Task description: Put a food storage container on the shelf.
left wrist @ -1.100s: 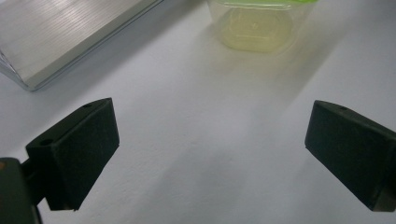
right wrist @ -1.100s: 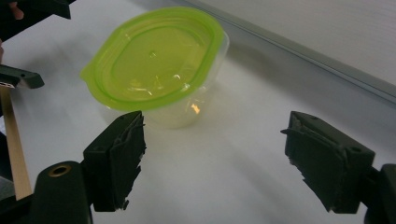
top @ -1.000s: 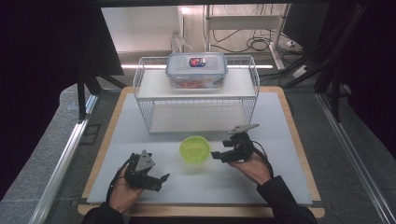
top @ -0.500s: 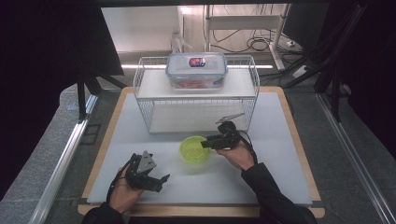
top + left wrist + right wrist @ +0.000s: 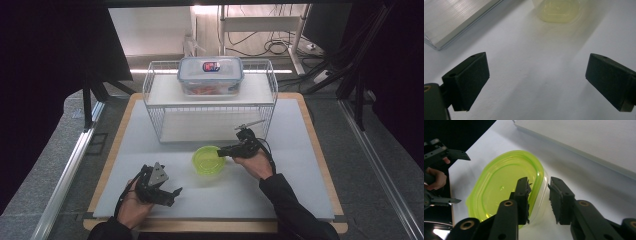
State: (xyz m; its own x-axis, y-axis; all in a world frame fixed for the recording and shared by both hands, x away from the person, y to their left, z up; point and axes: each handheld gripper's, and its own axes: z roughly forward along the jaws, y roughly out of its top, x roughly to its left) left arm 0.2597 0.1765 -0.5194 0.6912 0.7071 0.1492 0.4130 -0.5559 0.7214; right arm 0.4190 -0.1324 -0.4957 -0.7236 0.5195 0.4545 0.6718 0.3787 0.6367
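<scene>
My right claw (image 5: 538, 195) sits with its jaws part open and straddling the rim of the green container (image 5: 504, 185): one jaw is inside the bowl, the other outside its wall, with a gap on either side, so it has hold of nothing yet. The step in hand, as I judge it, is pinching that rim, and to do it well I want the pads squared to the wall and set deep enough that the thin lip cannot slip out when I close; the plastic looks light and springy, so I would close gently and lift straight, not twist. From above, the right claw (image 5: 239, 146) meets the green container (image 5: 209, 160) at its right side, and the container lies near the middle of the desk (image 5: 300, 200), just in front of the wire rack (image 5: 210, 117). On the rack's upper shelf stands a clear lidded box (image 5: 210, 75), well apart from my work. My left claw (image 5: 536, 82) hangs wide open over bare white desk, holding nothing, with the container pale and blurred ahead of it; from above, the left claw (image 5: 172, 192) rests near the front left corner of the desk, and I would leave it there, clear of the pinch.
</scene>
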